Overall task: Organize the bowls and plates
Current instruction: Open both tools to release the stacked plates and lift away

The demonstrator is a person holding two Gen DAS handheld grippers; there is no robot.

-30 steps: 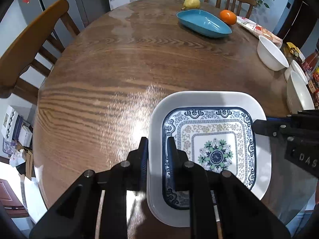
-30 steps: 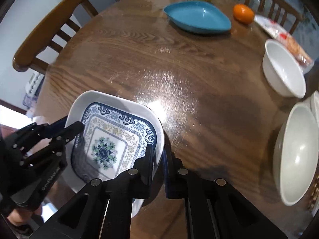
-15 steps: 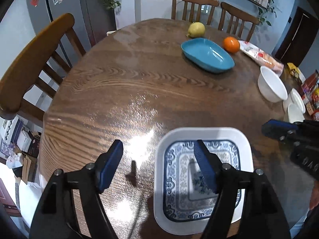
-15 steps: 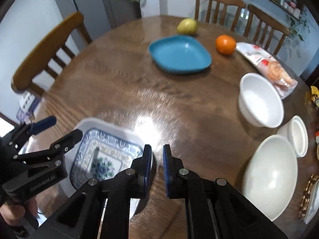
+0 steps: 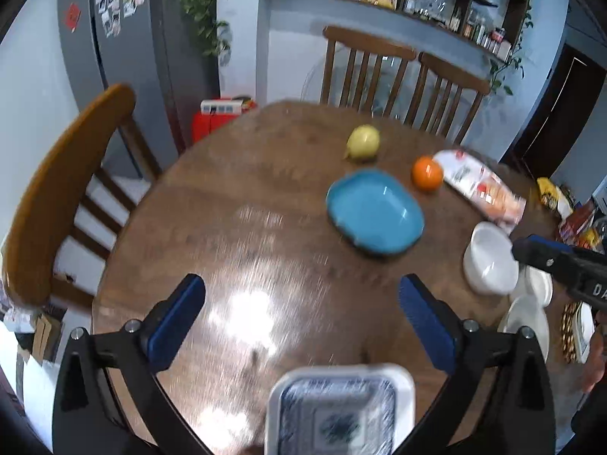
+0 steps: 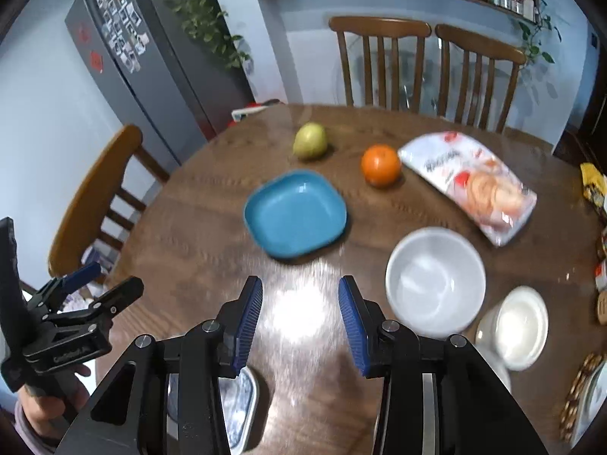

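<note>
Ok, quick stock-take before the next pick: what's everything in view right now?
patterned plate: 1, white with blue pattern, near table edge, free
blue plate: 1, table centre
white bowls: 3; one right of blue plate, two nearer the right edge
pear: 1, yellow-green, far side
orange: 1, beside pear
snack bag: 1, white and red, right of orange
table: 1, round, brown wood
chairs: 3, wooden
fridge: 1, grey
left claw: jaws opening, nothing between
right claw: jaws opening, nothing between

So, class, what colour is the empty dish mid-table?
Plain blue dish, clearest in the right wrist view.
</note>
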